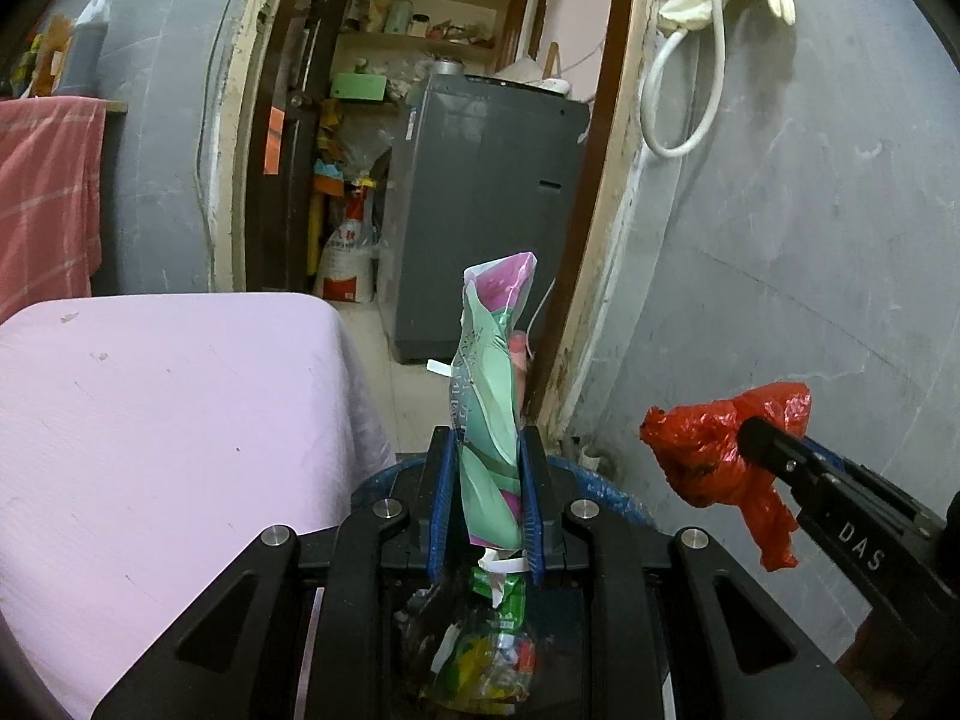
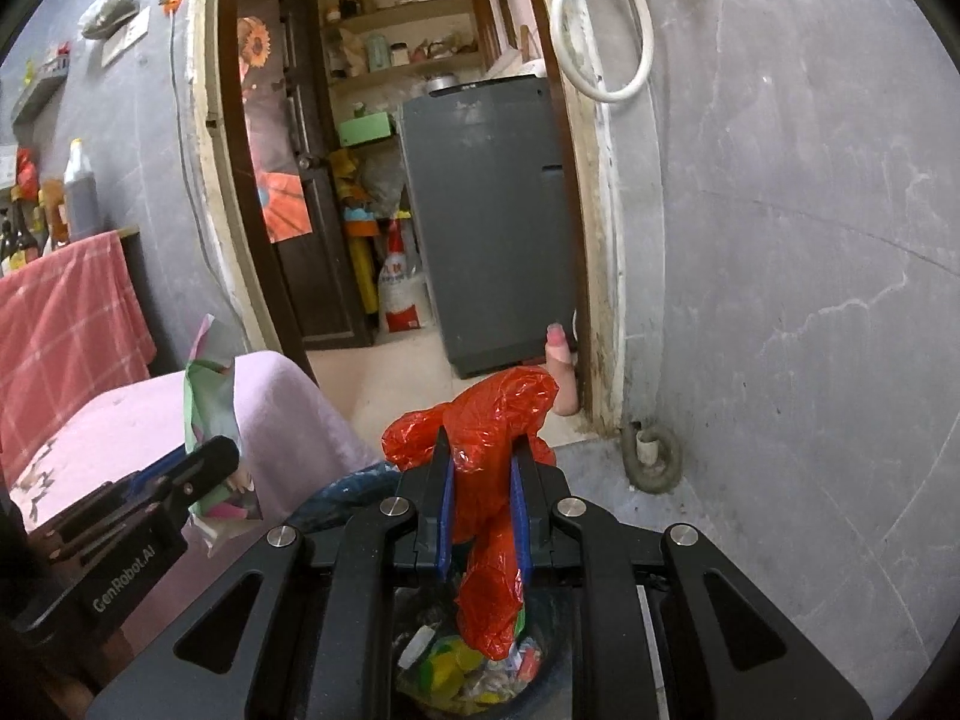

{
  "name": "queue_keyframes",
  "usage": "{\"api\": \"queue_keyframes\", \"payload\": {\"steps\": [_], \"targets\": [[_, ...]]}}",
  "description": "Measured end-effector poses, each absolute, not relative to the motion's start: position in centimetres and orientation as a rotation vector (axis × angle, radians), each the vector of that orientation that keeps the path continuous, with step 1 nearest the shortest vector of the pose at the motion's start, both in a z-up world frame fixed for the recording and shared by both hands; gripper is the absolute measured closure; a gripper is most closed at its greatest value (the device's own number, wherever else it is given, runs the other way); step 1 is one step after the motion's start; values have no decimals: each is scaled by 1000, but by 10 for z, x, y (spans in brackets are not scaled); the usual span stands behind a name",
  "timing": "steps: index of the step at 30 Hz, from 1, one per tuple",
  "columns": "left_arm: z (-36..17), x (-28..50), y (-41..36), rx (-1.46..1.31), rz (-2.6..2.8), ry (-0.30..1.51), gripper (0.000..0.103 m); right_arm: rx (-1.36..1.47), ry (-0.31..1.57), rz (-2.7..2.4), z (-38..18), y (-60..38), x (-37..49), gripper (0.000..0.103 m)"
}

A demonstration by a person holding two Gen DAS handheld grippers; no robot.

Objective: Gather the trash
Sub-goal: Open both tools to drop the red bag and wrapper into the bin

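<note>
So both grippers are loaded up here. The left gripper (image 1: 485, 468) has its blue pads pinched on a green and pink wrapper (image 1: 489, 384) that stands up tall through the centre of the left wrist view, and the same wrapper (image 2: 210, 414) shows at the left edge of the right wrist view, with the black finger of the left gripper (image 2: 210, 462) in front of it. The right gripper (image 2: 483, 474) is clamped on a crumpled red plastic bag (image 2: 486, 438), the bag's tail hanging down between the fingers; from the left camera that red bag (image 1: 714, 450) sits at the right middle of the frame. Low in both frames, right under the jaws, there's a trash bin (image 1: 606, 489) with a blue liner, already stuffed with colourful wrappers (image 2: 474, 666). A pink-covered table (image 1: 162, 408) fills the lower left, and a grey washing machine (image 1: 486, 204) stands through the doorway at upper centre. White hose (image 1: 678, 90) looped on the wall, upper right.
</note>
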State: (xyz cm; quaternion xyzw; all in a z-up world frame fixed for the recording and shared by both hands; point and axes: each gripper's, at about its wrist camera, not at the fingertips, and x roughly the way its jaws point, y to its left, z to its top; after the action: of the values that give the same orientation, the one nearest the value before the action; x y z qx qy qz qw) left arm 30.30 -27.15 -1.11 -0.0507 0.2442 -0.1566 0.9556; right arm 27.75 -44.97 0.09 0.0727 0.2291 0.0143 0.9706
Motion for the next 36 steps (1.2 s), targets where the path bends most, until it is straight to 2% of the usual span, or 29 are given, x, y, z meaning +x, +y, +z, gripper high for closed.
{"api": "queue_keyframes", "payload": {"steps": [13, 25, 29, 32, 36], "targets": [[-15, 310, -270, -108, -327, 541, 84, 156, 497, 54, -6, -449, 282, 89], [-13, 311, -264, -145, -330, 548, 80, 182, 522, 76, -8, -451, 286, 77], [-6, 309, -259, -164, -324, 533, 72, 185, 510, 76, -5, -451, 284, 77], [0, 308, -255, -167, -319, 526, 71, 187, 492, 78, -1, -450, 280, 71], [10, 302, -247, -175, -310, 509, 63, 189, 469, 78, 6, -448, 274, 66]]}}
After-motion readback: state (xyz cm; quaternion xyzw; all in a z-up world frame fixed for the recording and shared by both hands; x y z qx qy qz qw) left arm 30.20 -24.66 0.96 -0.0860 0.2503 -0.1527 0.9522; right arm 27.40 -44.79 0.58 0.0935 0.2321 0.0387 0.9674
